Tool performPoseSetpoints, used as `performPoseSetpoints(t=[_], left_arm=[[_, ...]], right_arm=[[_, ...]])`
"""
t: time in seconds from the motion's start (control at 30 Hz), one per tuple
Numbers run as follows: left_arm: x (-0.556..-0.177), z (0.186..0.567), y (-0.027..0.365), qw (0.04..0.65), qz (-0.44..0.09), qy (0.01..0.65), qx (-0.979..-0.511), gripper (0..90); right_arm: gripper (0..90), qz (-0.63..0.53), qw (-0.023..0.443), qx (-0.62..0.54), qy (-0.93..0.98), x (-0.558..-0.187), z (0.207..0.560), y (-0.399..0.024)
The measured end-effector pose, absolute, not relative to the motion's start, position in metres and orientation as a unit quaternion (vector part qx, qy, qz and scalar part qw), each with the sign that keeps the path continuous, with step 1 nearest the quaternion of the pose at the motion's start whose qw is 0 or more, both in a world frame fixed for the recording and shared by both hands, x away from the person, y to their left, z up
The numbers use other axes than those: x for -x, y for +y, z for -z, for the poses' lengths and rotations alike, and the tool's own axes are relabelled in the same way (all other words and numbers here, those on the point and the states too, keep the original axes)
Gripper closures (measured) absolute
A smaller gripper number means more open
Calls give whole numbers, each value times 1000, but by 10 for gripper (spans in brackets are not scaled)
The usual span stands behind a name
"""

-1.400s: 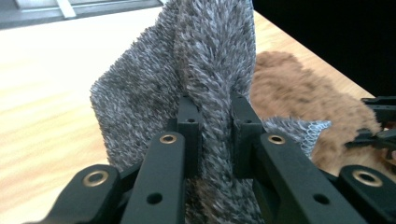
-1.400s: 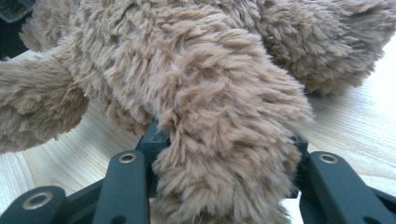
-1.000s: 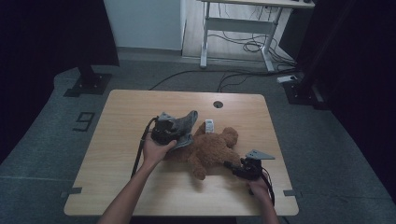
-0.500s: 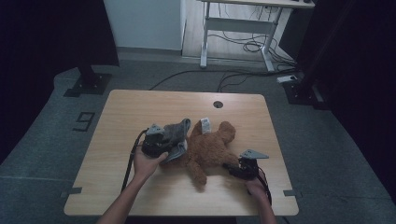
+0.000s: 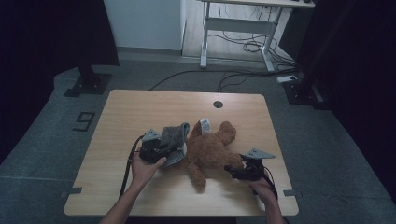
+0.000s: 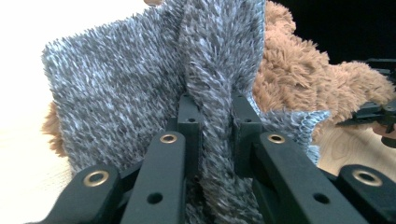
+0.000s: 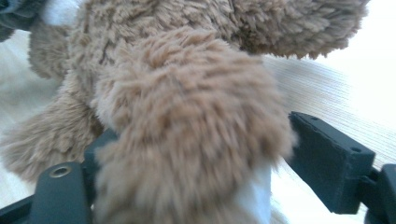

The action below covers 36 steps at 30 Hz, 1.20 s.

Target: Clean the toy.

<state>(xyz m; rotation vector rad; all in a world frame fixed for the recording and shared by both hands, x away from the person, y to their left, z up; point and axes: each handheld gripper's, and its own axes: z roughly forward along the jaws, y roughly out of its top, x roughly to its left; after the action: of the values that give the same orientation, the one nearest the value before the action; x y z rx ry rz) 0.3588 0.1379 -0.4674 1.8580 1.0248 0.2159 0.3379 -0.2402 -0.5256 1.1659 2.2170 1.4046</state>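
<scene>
1. Centre of the high view: a brown teddy bear (image 5: 210, 148) lies sprawled on the wooden table (image 5: 140, 112), head toward the upper right, one leg pointing down toward the bottom edge of the frame
2. Just left of the bear, the left gripper (image 5: 156, 148) has a fuzzy grey garment (image 5: 175, 140), a small knitted piece, touching the bear's side
3. In the left gripper view the jaws are nearly together, clamped on a thick fold of that grey cloth (image 6: 205, 93); the bear's brown fur (image 6: 299, 79) sits right behind it at upper right
4. Lower right of the high view: the right gripper (image 5: 236, 170) is at the bear's limb
5. In the right gripper view a plump brown limb (image 7: 187, 140) sits between the jaws, which have just been opening; the right pad (image 7: 327, 158) stands clear of the fur, so this claw is wide open with no grip, limb merely lying in the gap
6. My read: this is the dressing step, grey piece brought up to the bear while the other hand lets go to re-grip
7. Next move, I'd judge: the right claw needs a fresh, firm hold to steady the bear, then the left must find the garment's opening and work it over a limb; a pinched fold may keep that opening shut
</scene>
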Motion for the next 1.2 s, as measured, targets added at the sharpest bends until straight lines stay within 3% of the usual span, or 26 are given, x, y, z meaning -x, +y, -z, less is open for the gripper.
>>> performPoseSetpoints(t=[0.2, 0.37, 0.57, 0.73, 0.83, 0.87, 0.97, 1.03, 1.2], left_arm=[[-356, 469, 138, 487, -85, 420, -761, 777], [-354, 469, 138, 489, -83, 417, -762, 776], [-349, 469, 137, 489, -81, 416, -762, 776], [-344, 469, 136, 488, -79, 413, -765, 774], [-343, 468, 137, 489, -74, 413, -765, 774], [-343, 468, 137, 490, -73, 413, -764, 773], [-342, 460, 135, 488, -74, 412, -766, 771], [-343, 451, 131, 485, -79, 410, -769, 771], [-345, 424, 102, 501, -84, 381, -772, 770]], right_arm=[[185, -497, 103, -382, 772, -334, 522, -257], [180, -534, 104, -394, 741, -330, 512, -271], [180, -520, 112, -407, 742, -339, 510, -243], [174, -493, 85, -410, 763, -347, 528, -223], [303, -480, 65, -396, 780, -346, 538, -215], [381, -469, 67, -386, 791, -344, 542, -209], [499, -450, 83, -378, 804, -345, 546, -201], [546, -452, 93, -370, 806, -345, 547, -199], [552, -452, 100, -362, 809, -344, 547, -197]])
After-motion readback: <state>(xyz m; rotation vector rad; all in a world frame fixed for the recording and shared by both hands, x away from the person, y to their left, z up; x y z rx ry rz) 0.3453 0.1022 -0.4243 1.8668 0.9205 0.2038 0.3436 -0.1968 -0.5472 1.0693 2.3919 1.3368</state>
